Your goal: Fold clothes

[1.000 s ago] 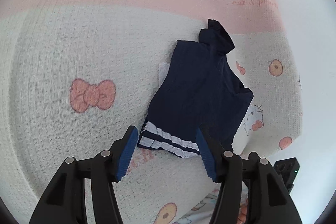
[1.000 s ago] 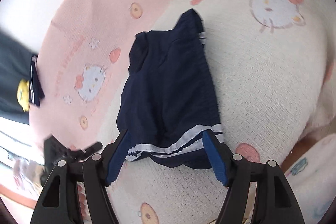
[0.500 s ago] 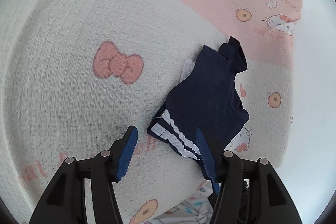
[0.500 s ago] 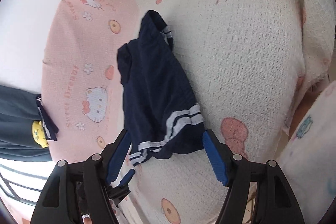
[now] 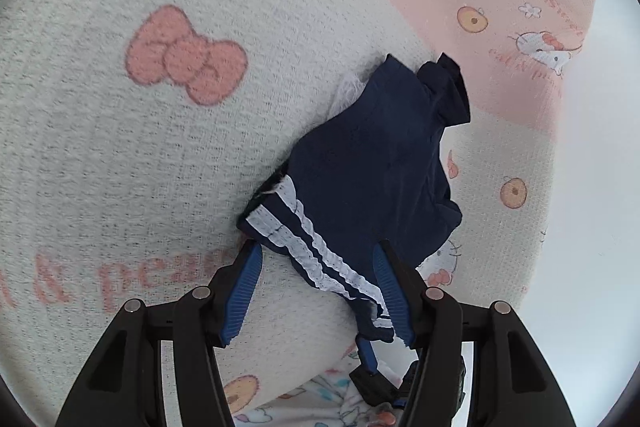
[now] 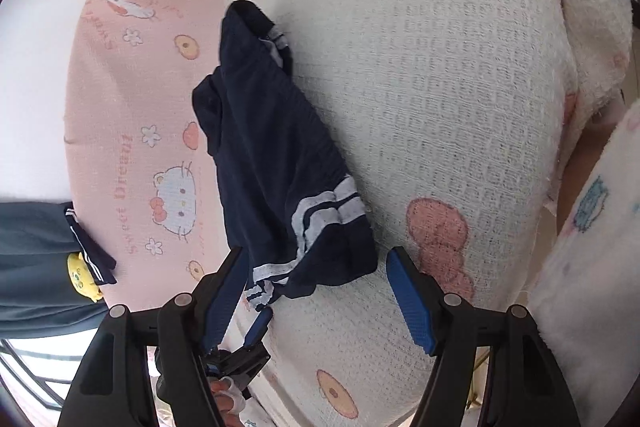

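A small navy garment (image 5: 372, 163) with two white stripes along its hem lies crumpled on a cream and pink cartoon-cat blanket (image 5: 120, 155). My left gripper (image 5: 316, 259) is open, its blue pads (image 5: 244, 291) on either side of the striped hem, with the right pad against the cloth. In the right wrist view the same garment (image 6: 272, 155) stretches away from me. My right gripper (image 6: 316, 263) is open around the bunched hem corner. Each view shows the other gripper low down, the right gripper (image 5: 372, 367) and the left gripper (image 6: 240, 343), the latter with a hand (image 6: 228, 395) below it.
A dark folded garment with a yellow patch (image 6: 36, 267) lies beyond the blanket's left edge. A fluffy white printed sleeve (image 6: 592, 267) fills the right side. The blanket (image 6: 460, 75) drops off at its pink border near a white wall (image 5: 592, 147).
Both grippers have come down closer to the striped hem, which now sits between their fingers and looks more bunched. Both have stayed open.
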A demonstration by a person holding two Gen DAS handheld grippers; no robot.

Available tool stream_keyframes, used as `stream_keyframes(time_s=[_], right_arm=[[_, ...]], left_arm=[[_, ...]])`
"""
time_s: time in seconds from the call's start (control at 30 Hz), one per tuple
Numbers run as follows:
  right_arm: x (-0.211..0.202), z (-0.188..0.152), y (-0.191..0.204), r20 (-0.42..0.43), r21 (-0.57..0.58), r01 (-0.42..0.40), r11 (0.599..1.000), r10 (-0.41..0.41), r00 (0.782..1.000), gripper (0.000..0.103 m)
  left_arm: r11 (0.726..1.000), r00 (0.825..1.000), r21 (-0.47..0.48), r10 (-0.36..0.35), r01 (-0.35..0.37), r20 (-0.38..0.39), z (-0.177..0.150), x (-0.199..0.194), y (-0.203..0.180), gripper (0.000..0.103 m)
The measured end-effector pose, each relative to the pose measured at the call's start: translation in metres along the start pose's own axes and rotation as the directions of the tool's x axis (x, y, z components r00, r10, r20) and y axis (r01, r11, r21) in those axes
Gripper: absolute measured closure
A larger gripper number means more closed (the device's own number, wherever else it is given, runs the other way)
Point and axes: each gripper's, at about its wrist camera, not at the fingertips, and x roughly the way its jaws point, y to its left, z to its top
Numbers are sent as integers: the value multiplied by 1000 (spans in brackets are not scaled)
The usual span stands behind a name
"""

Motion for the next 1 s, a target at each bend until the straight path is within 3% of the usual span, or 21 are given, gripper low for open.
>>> stream_keyframes(time_s=[0.17,0.3,0.53,0.57,0.6,0.67,0.8,0.93,1.0], right_arm=[[-1,2,-6,29,124,-71,990,68,997,32],[10,4,-14,19,213,-72,974,69,997,32],[16,2,-7,23,169,-31,985,27,999,33],[17,2,-5,26,156,-17,988,13,1000,38],[18,2,-3,30,136,11,991,-15,999,52],[20,2,2,42,85,75,994,-79,996,66],[25,3,13,58,-34,139,990,-137,989,72],[27,3,24,105,-157,219,963,-204,973,84],[29,0,35,156,-237,296,925,-264,952,87]], left_arm=[[1000,1000,-8,-1,1,6,3,3,-3,48],[999,1000,-31,-9,9,15,4,5,-3,48],[1000,999,-25,8,-7,43,1,7,-4,49],[999,998,-32,15,-14,53,1,7,-4,55],[999,998,-38,23,-20,64,0,7,-3,58],[998,996,-11,58,-57,67,-1,8,-7,65],[991,992,76,109,-114,60,0,12,-19,67],[973,983,159,155,-169,100,-3,8,-28,84],[957,976,208,176,-200,129,-5,5,-33,90]])
